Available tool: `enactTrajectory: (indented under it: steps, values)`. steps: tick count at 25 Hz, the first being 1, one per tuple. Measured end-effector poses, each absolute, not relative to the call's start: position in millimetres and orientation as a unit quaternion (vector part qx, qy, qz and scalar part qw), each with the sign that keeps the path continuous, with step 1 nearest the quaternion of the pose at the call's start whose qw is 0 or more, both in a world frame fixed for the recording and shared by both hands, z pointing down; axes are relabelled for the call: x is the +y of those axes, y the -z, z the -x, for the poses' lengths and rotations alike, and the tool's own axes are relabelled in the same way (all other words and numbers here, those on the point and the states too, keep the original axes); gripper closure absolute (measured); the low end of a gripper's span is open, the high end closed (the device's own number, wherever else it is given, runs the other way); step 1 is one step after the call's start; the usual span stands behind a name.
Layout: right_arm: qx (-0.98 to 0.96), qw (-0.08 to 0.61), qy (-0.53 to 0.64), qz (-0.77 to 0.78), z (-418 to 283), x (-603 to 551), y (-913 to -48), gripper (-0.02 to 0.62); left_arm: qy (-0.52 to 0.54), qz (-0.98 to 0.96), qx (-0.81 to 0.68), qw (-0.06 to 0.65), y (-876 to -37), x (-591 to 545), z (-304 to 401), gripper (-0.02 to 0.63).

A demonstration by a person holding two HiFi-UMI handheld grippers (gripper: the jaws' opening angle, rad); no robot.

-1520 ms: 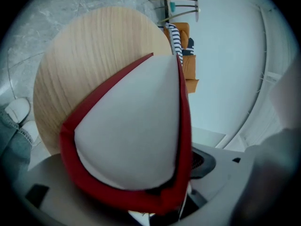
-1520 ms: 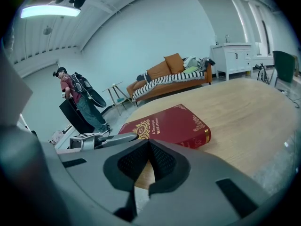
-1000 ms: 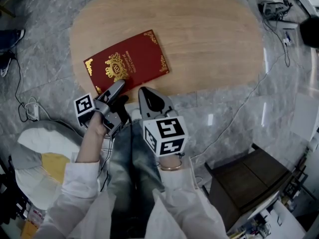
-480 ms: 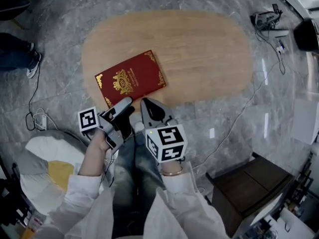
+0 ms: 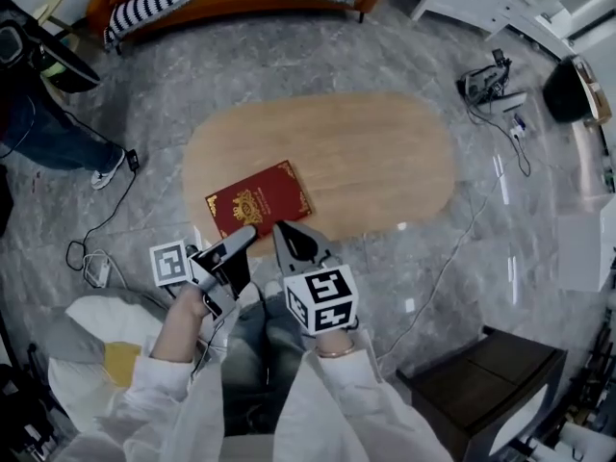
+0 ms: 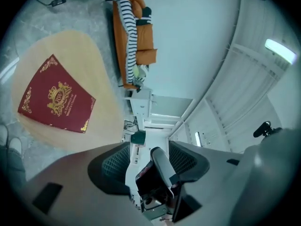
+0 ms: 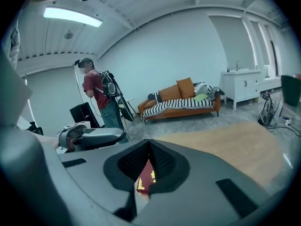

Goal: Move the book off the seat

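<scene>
The red book (image 5: 258, 200) lies flat and shut on the oval wooden tabletop (image 5: 385, 162), cover up, close to the tabletop's edge nearest you. You hold both grippers just off that edge, above your knees. Your left gripper (image 5: 244, 233) has its jaws apart with nothing clamped in them; they have just been closing. Your right gripper (image 5: 286, 229) has its jaws together at the tips, empty. A white-and-yellow cushion (image 5: 96, 325) sits on the floor off the tabletop's near left end.
</scene>
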State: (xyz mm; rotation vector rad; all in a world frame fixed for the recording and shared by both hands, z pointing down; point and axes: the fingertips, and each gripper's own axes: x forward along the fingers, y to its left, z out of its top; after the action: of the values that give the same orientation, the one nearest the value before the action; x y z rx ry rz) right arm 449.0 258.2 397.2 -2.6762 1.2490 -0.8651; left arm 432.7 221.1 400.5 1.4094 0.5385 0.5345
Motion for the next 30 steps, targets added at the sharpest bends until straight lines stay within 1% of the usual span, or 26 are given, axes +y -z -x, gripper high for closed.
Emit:
enactTrajectory:
  steps: [5,9,13,16,19,21,23,30]
  values:
    - [0.416,0.027,0.253,0.873,-444,261,-341,0.583,-0.209,-0.675,0.249,0.663,-352,212,-422,0.425]
    - [0.430,0.026,0.235,0.871,-435,256,-310,0.583,-0.184,-0.739,0.265,0.591,-315,205,-408,0.534]
    - [0.447,0.007,0.203,0.871,-423,250,-281,0.583,-0.152,-0.822,0.308,0.455,-274,206,-396,0.595]
    - [0.458,0.000,0.180,0.870,-418,244,-260,0.583,-0.130,-0.886,0.298,0.330,-245,203,-394,0.600]
    - [0.466,-0.005,0.166,0.869,-412,240,-245,0.583,-0.115,-0.950,0.230,0.177,-228,190,-392,0.600]
    - [0.471,-0.009,0.158,0.868,-408,238,-238,0.583,-0.112,-0.970,0.191,0.099,-219,186,-390,0.600]
    - [0.476,-0.010,0.149,0.867,-405,238,-231,0.583,-0.109,-0.976,0.172,0.070,-211,189,-387,0.600]
    - [0.492,-0.023,0.120,0.862,-397,230,-211,0.583,-0.085,-0.980,0.167,0.072,-189,191,-386,0.600]
